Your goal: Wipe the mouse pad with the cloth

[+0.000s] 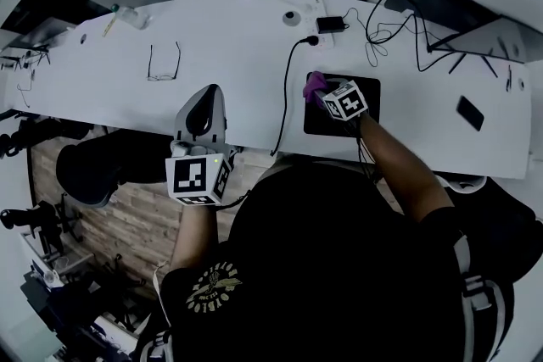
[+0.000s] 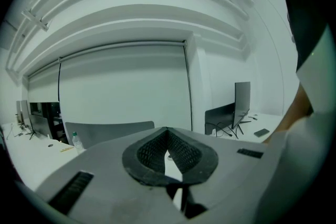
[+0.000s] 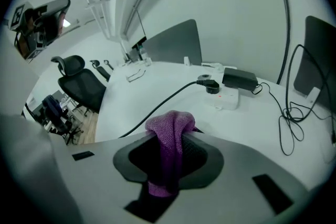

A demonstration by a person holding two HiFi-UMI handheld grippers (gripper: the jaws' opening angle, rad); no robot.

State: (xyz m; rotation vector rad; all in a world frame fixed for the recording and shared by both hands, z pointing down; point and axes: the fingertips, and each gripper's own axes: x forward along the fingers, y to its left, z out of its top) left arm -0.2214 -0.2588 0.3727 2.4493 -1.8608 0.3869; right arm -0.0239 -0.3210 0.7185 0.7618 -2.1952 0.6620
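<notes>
The cloth (image 3: 169,134) is pinched between the right gripper (image 1: 322,94) fingers over the mouse pad (image 1: 370,91); the left gripper (image 2: 168,150) fingers are pressed together.

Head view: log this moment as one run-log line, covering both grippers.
right gripper: shut on purple cloth | position: over mouse pad, far-left corner | left gripper: shut, empty, at near edge of desk

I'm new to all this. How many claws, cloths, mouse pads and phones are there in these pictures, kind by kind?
Claws: 2 (left claw shut on nothing, right claw shut on the purple cloth)
Cloths: 1
Mouse pads: 1 (black mouse pad)
Phones: 1 (dark phone)
Total: 5
</notes>
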